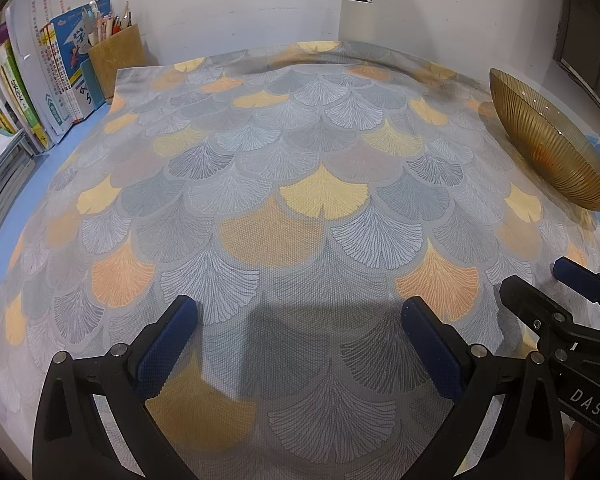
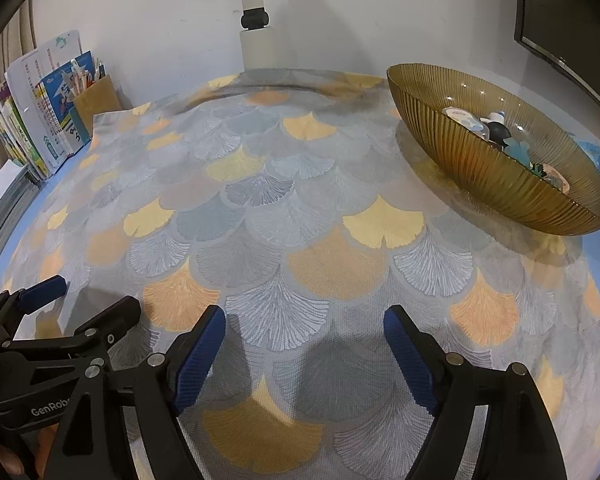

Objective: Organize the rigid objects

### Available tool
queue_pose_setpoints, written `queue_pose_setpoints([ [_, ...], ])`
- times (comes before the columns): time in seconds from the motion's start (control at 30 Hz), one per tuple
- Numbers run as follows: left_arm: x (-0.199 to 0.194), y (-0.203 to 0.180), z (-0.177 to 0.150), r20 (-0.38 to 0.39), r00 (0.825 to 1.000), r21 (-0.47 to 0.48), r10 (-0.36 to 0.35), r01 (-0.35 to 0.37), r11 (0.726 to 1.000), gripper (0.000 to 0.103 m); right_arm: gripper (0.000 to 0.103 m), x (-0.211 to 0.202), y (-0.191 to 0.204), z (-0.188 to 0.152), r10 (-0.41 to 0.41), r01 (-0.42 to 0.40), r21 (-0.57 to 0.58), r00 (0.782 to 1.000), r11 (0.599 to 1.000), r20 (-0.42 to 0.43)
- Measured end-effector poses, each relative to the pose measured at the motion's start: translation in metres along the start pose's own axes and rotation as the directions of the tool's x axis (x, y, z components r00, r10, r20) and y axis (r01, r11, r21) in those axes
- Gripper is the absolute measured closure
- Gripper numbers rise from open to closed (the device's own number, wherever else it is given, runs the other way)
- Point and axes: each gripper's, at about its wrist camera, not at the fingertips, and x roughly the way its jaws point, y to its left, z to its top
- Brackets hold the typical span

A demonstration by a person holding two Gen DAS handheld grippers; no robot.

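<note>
- Left gripper (image 1: 300, 316): fingers spread apart with nothing between them, only bare patterned cloth (image 1: 300, 200) on the tabletop ahead.
- Right gripper (image 2: 304, 332): fingers likewise wide and empty.
- The small items (image 2: 496, 130) sit inside the amber bowl (image 2: 480, 172), well ahead and right of the right fingers.
- Nothing loose shows on the cloth, so the sorting looks done; best to keep both grippers clear of the bowl's rim.
</note>
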Motion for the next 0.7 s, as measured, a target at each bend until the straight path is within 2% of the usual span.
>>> queue_pose_setpoints([
  [0.7, 0.0005, -0.0011, 0.0009, 0.0, 1.0, 0.0, 0.001, -0.001, 1.0, 0.0, 0.022, 0.0023, -0.0011, 0.0, -0.002, 0.002, 0.005, 1.0, 1.0, -0.007],
])
